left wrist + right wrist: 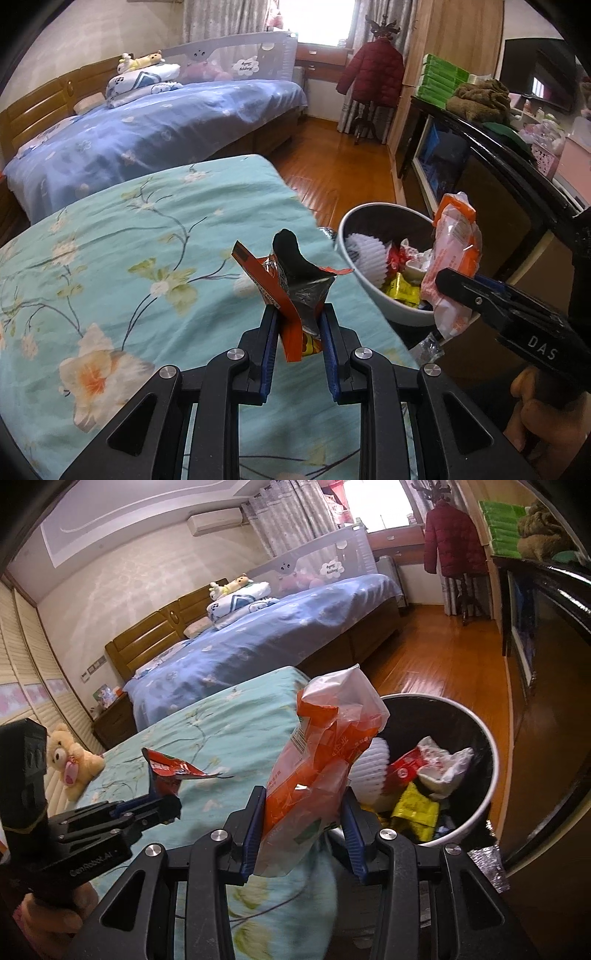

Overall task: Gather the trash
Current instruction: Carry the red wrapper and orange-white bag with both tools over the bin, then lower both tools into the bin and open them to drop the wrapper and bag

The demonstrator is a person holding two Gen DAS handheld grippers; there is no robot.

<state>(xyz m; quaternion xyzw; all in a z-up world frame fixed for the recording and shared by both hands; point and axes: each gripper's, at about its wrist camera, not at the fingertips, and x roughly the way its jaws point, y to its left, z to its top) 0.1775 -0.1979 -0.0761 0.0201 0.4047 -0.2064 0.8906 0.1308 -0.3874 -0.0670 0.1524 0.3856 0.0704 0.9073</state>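
Note:
My left gripper (298, 314) is shut on a torn orange and silver snack wrapper (295, 280), held above the teal floral bed cover (129, 258). It also shows in the right wrist view (162, 797) with its wrapper (170, 770). My right gripper (303, 805) is shut on a crumpled orange and clear plastic bag (325, 753), held beside the bin's near rim. That bag (454, 258) and gripper (448, 282) also show in the left wrist view. The white trash bin (484, 801) (369, 291) stands by the bed and holds several wrappers.
A teddy bear (70, 760) lies on the teal bed. A blue bed (147, 125) stands beyond. A dark cabinet (491, 173) runs along the right of the bin. Wooden floor (332, 162) lies between. A red coat (373, 70) hangs on a stand.

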